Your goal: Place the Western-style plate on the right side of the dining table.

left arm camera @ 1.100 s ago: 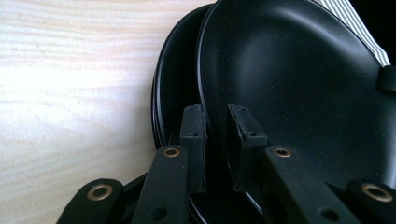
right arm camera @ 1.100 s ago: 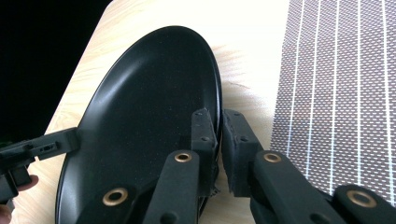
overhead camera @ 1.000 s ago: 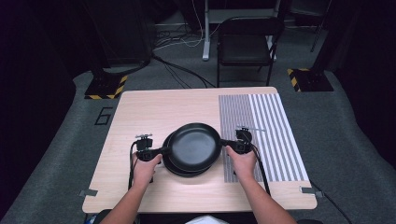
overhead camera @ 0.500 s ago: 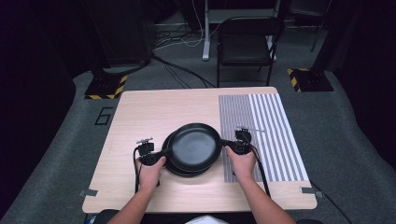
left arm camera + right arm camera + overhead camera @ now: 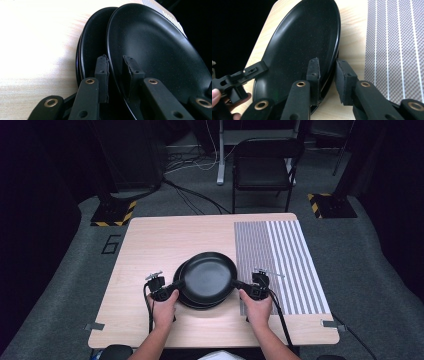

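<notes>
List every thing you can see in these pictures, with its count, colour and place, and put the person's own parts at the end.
Plates: at least two, black, stacked slightly offset at the table's middle front.
Table: one, light wood.
Striped mat: one, grey and white, on the table's right part.
Chair: one, black, behind the table.
Stand bases: two, black with yellow stripes, on the floor.
Left gripper: one, black, jaws astride the top plate's rim.
Right gripper: one, black, jaws astride the opposite rim.
Hands: two, holding the grippers.

black jaws, brass screws, black cables
</notes>
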`<state>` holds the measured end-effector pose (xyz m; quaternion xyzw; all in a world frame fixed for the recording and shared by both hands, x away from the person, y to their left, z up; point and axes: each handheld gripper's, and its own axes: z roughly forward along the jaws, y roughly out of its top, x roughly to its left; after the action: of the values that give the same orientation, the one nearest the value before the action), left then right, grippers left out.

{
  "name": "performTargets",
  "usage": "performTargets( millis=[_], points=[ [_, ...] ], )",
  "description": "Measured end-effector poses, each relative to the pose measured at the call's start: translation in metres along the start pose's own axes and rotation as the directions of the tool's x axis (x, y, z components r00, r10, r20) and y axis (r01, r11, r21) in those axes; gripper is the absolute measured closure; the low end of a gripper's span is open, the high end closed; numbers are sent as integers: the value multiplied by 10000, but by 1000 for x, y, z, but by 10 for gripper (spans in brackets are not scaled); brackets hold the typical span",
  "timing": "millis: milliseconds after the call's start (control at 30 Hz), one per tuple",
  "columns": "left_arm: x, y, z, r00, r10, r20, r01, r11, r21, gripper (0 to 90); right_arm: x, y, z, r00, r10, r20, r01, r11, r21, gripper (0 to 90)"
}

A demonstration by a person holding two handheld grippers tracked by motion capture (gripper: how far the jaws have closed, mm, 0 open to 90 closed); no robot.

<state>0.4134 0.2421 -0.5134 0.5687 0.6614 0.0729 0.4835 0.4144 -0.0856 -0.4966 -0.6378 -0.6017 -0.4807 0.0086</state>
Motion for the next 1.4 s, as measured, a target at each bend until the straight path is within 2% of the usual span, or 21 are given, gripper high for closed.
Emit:
performTargets(
  millis=[233,400,500,633,833,900,1033,1167,1300,1400],
  points=[
    [1,-3,1,9986,-509,138,511,9986,-163,765,1,-1,1,9988,486,-87,-483,9984,304,745],
    [0,-5,3,9987,-489,155,494,9981,-357,760,2,4,7,9974,707,137,-712,9968,373,766],
    [0,-4,4,9988,-477,147,482,9981,-395,761,-1,7,11,9960,893,57,-895,9955,319,775],
    [0,-2,6,9966,-803,180,810,9959,-415,766,0,11,16,9983,502,285,-506,9986,125,781],
    [1,-1,9,9955,-944,120,950,9938,-571,767,0,17,25,9972,699,267,-688,9969,-383,798],
    [1,-1,9,9951,-979,131,985,9932,-620,768,0,19,27,9961,860,211,-850,9954,-435,802],
    [1,-1,10,9931,-1162,143,1169,9902,-769,771,0,19,29,9965,808,193,-798,9957,-476,802],
    [3,0,10,9906,-1338,288,1357,9876,-784,778,0,19,30,9975,674,210,-660,9959,-610,800],
    [4,0,9,9920,-1232,278,1250,9891,-783,778,1,21,31,9987,404,304,-388,9978,-538,796],
    [5,-1,9,9897,-1371,414,1401,9867,-824,782,0,23,32,9988,375,311,-361,9983,-463,798]
  ],
)
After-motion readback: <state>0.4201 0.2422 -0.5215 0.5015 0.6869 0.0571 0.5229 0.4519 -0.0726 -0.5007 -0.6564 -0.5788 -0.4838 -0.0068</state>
